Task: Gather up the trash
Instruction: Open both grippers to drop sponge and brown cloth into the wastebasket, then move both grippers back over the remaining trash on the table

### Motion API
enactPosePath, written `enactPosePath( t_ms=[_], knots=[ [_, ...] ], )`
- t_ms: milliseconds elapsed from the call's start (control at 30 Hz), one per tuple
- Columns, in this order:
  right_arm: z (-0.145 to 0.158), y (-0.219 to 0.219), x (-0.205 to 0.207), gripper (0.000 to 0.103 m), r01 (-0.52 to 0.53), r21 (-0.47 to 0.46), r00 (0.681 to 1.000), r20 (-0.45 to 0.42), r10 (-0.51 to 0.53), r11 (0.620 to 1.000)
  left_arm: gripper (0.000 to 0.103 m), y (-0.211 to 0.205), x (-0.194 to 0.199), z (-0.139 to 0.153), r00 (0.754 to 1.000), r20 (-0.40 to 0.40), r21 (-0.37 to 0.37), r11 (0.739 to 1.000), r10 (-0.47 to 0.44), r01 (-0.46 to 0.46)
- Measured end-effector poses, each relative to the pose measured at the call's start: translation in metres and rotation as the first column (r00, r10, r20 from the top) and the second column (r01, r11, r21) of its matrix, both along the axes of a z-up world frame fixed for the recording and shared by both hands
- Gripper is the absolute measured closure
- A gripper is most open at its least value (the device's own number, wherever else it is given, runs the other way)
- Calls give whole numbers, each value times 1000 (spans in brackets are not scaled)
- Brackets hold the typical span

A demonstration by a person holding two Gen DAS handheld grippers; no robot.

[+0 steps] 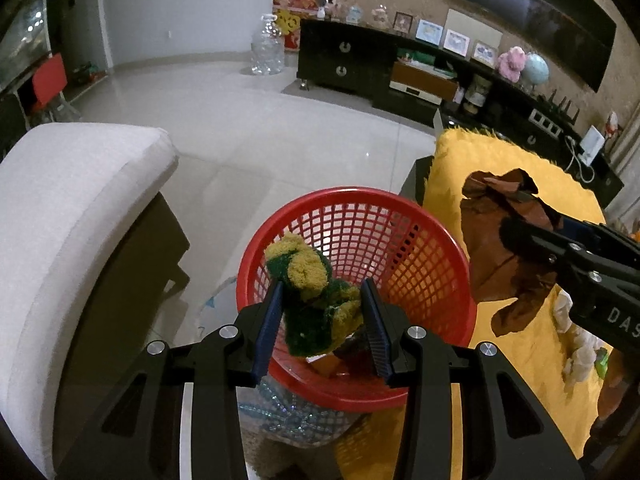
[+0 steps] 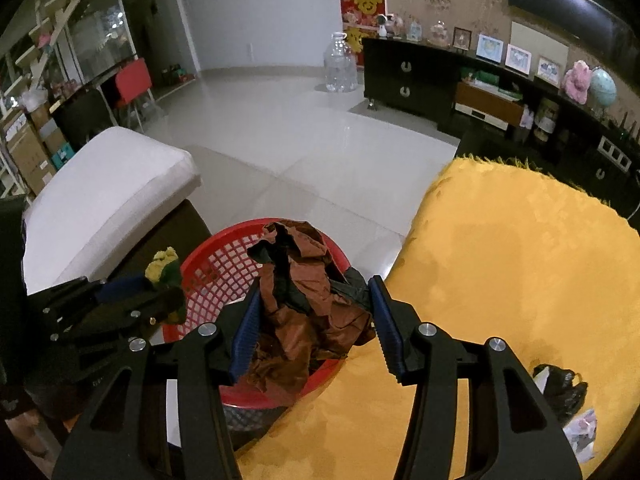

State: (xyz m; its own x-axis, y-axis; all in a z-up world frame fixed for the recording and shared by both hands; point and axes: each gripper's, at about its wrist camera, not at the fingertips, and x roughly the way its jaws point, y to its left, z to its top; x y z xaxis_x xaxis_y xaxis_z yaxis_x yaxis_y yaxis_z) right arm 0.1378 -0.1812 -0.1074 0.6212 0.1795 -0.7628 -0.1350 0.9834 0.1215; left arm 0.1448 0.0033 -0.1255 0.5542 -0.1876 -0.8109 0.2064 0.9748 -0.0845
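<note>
While both of my claws hang over the red basket [image 1: 436,280], each one has a piece of trash pinched between its blue pads. My left claw [image 1: 324,304] is partly closed on a green and yellow scouring sponge [image 1: 316,300], which sits squeezed between the pads and sticks up above the basket's near rim; in the right wrist view the same sponge [image 2: 164,266] shows at the basket's left rim. My right claw [image 2: 314,312] is also partly closed, gripping a crumpled brown wrapper [image 2: 308,312] with a black lining. That wrapper hangs over the right side of the red basket [image 2: 208,268], its lower folds drooping across the rim. From the left wrist view I see the wrapper [image 1: 508,248] held up just right of the basket, in front of the yellow cloth [image 1: 480,160].

Some trash already lies in the bottom of the basket. The basket stands just beside the left edge of the cloth-covered table. Near the right edge of that cloth lie a black bag [image 2: 564,392] and some crumpled white paper [image 2: 580,432]. A white cushioned seat [image 1: 72,208] sits to the left of the basket.
</note>
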Motion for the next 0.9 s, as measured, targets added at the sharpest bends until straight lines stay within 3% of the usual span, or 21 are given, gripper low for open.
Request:
enactPosePath(
  t_ms=[200, 400, 900],
  knots=[
    [-2, -2, 1, 38, 10, 37, 1000, -11, -10, 999, 58, 2, 0, -4, 1000, -17, -12, 1000, -2, 2],
    [2, -10, -6, 36, 35, 42, 999, 0, -35, 998, 39, 3, -2, 1, 1000, -1, -19, 1000, -2, 2],
    [18, -33, -54, 35, 84, -19, 993, 79, -82, 996, 33, 15, -19, 16, 999, 20, -50, 998, 38, -37]
  ],
)
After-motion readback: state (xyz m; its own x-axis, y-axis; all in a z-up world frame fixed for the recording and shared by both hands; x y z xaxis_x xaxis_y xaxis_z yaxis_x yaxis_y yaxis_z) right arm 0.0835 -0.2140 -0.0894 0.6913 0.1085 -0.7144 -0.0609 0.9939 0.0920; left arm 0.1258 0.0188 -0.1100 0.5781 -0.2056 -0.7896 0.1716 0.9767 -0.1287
